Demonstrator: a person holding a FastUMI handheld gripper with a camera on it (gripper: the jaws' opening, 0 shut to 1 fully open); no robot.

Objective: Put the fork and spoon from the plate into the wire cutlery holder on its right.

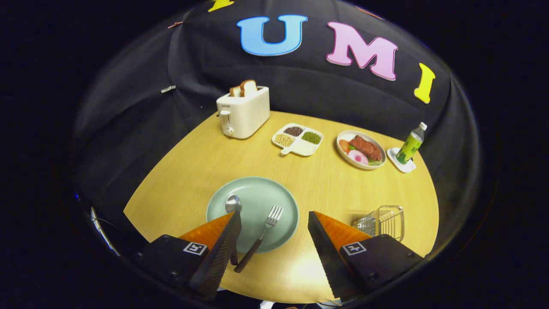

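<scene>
A pale green plate (257, 195) lies on the wooden table just ahead of my fingers. On it rest a spoon (233, 203), its handle partly hidden behind the left finger, and a fork (262, 235) whose dark handle reaches past the plate's near rim. My gripper (274, 221) hovers above the plate's near side, open, with the fork lying between the fingers and nothing held. The wire cutlery holder (383, 221) stands to the right of the plate, just beyond the right finger.
Farther back stand a white toaster (243, 113) with bread slices, a divided dish of beans (297, 139), a plate of food (360, 149) and a green bottle (410, 145) on a coaster. The table's curved near edge runs close below the fingers.
</scene>
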